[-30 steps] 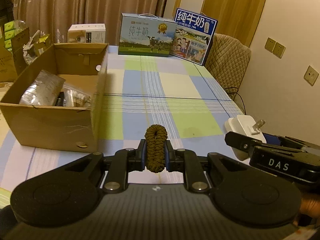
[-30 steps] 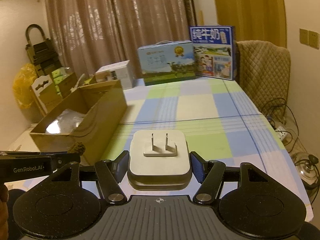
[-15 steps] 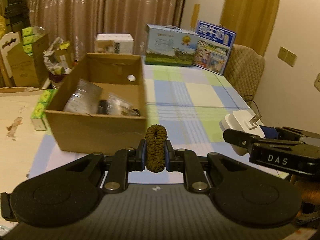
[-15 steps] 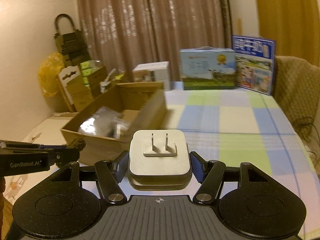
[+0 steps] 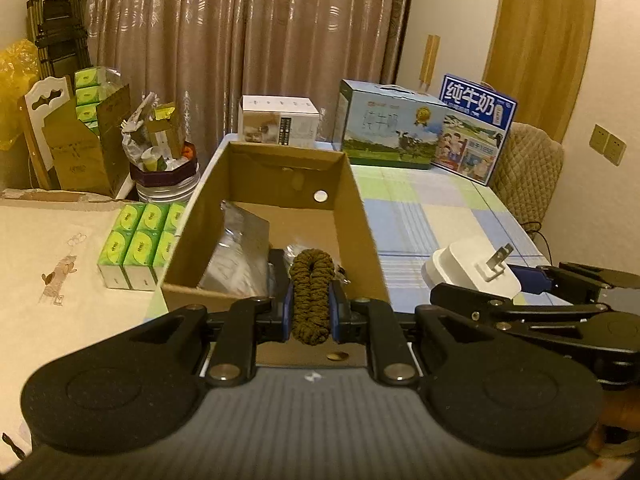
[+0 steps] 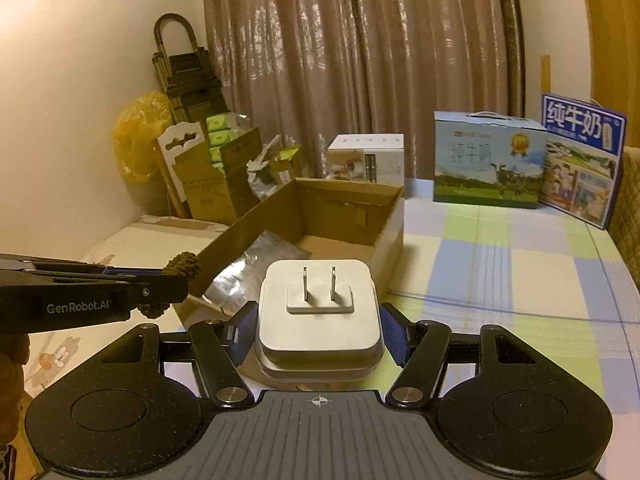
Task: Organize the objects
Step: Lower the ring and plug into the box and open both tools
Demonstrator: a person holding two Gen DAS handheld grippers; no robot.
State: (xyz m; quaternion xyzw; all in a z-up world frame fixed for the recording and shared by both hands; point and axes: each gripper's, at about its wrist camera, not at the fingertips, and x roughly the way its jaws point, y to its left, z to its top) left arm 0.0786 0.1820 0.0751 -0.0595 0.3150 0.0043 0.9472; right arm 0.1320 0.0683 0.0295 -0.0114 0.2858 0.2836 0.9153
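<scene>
My left gripper (image 5: 311, 304) is shut on a brown braided hair tie (image 5: 311, 280) and holds it above the near edge of an open cardboard box (image 5: 360, 216). The box holds a silver foil bag (image 5: 240, 256) and small items. My right gripper (image 6: 318, 328) is shut on a white plug adapter (image 6: 318, 320), prongs facing forward, just right of the box (image 6: 384, 236). The adapter also shows in the left wrist view (image 5: 468, 268), and the hair tie in the right wrist view (image 6: 182, 266).
The checked tablecloth (image 5: 432, 216) carries two milk cartons (image 5: 388, 132) (image 5: 474, 128) and a white box (image 5: 278, 122) at the far edge. Green tissue packs (image 5: 136, 244) lie left of the box. Cluttered boxes and a bin stand by the curtain.
Both grippers have moved left towards the cardboard box, still holding their items. The left gripper now hangs over the box's near edge; the box fills more of both views.
</scene>
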